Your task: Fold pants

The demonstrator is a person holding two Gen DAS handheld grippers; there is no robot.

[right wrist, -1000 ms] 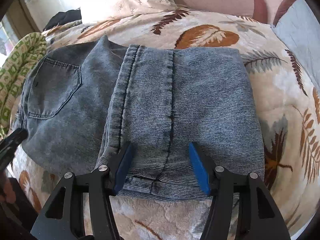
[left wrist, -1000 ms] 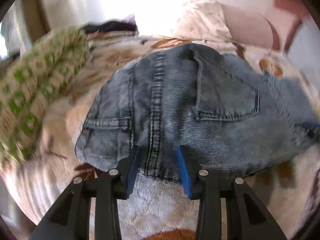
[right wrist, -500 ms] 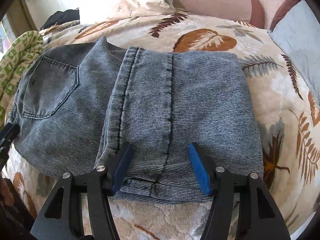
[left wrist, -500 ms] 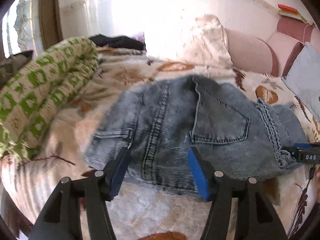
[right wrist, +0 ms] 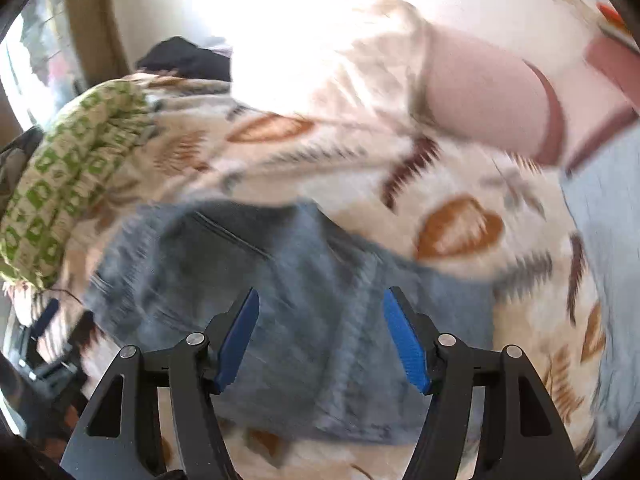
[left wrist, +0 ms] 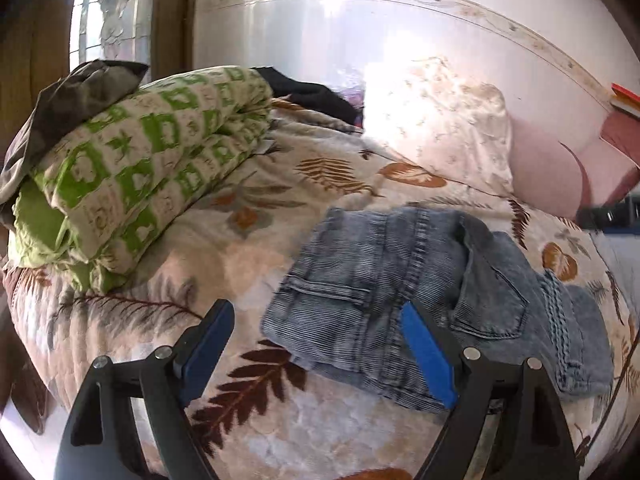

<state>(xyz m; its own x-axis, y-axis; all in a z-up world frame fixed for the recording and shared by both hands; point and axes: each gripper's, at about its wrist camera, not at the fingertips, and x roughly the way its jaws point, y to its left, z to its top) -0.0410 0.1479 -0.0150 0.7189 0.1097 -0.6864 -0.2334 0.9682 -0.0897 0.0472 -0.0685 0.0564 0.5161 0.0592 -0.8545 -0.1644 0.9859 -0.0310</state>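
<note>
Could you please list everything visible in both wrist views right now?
Folded grey-blue denim pants: one, mid-bed, ahead of both grippers.
Cream leaf-print fleece bedspread: one, covering the bed.
Green-and-cream patterned folded quilt: one, left side of the bed.
Dark olive cloth: one, on top of the quilt.
Black garment: one, far end of the bed.
Cream floral pillow: one, by the wall.
Pink cushion: one, right of the pillow.
Left gripper: black with blue pads, open.
Right gripper: same, open.
</note>
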